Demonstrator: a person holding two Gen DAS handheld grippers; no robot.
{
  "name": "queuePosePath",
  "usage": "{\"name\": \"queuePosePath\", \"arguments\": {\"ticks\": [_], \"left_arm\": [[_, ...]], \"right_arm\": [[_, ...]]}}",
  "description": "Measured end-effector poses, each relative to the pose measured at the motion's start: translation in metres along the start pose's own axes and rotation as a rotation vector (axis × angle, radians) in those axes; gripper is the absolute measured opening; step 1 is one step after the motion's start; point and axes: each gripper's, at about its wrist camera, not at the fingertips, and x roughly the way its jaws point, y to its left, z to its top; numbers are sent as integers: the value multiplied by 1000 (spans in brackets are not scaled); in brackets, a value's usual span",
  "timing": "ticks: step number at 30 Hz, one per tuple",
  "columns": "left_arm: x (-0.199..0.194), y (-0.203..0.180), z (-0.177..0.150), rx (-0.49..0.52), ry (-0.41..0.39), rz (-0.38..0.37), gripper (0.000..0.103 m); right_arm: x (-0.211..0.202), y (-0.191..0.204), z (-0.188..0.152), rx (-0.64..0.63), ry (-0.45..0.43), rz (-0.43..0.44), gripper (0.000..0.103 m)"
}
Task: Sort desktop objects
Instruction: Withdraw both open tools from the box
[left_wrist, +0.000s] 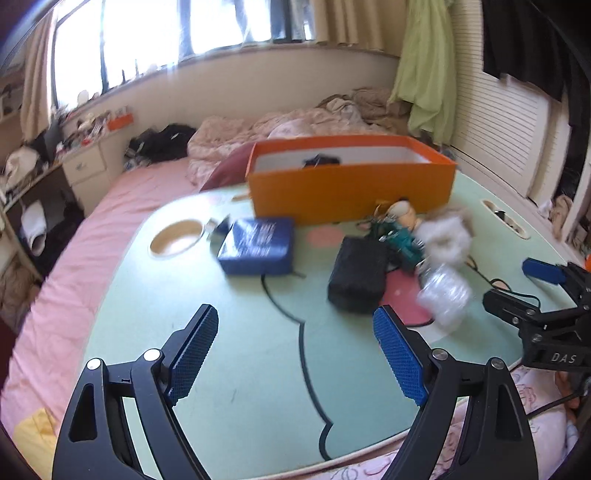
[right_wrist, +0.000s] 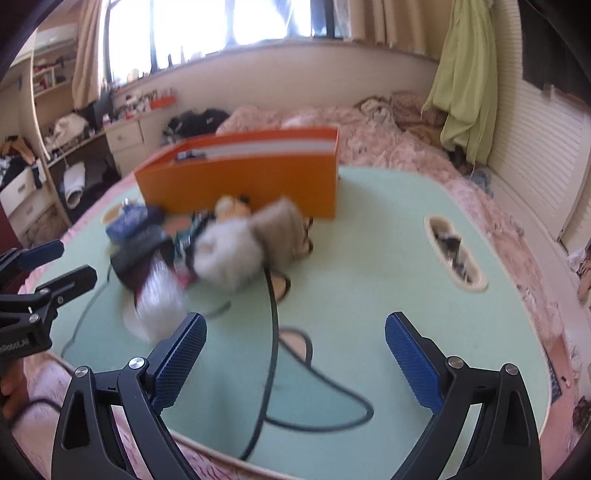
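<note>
A heap of small things lies on the green lap table (left_wrist: 240, 350): a blue pouch (left_wrist: 258, 245), a black pouch (left_wrist: 356, 273), a teal item (left_wrist: 399, 240), a small doll (left_wrist: 404, 212), a white fluffy ball (left_wrist: 445, 236) and crumpled clear plastic (left_wrist: 445, 291). Behind them stands an open orange box (left_wrist: 351, 177) with something dark inside. My left gripper (left_wrist: 295, 314) hovers open and empty over bare table, short of the pouches. My right gripper (right_wrist: 295, 319) is open and empty too, just right of the clear plastic (right_wrist: 159, 295) and the fluffy ball (right_wrist: 229, 254). Each gripper shows in the other's view, the right gripper (left_wrist: 513, 282) and the left gripper (right_wrist: 70, 260).
The table rests on a pink bed with rumpled bedding behind the orange box (right_wrist: 240, 181). It has a round cup hole (left_wrist: 177, 240) at the left and a long slot (right_wrist: 454, 254) with clutter at the right. A beige pouch (right_wrist: 280, 229) leans by the box. Cluttered drawers stand at the far left.
</note>
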Motion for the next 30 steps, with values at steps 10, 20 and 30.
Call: {"name": "queuePosePath", "arguments": {"ticks": [10, 20, 30], "left_arm": [[28, 7, -11, -46, 70, -42, 103], [29, 5, -14, 57, 71, -259, 103], [29, 6, -13, 58, 59, -265, 103]], "right_arm": [[2, 2, -8, -7, -67, -86, 103], [5, 6, -10, -49, -94, -32, 103], [4, 7, -11, -45, -105, -38, 103]]}}
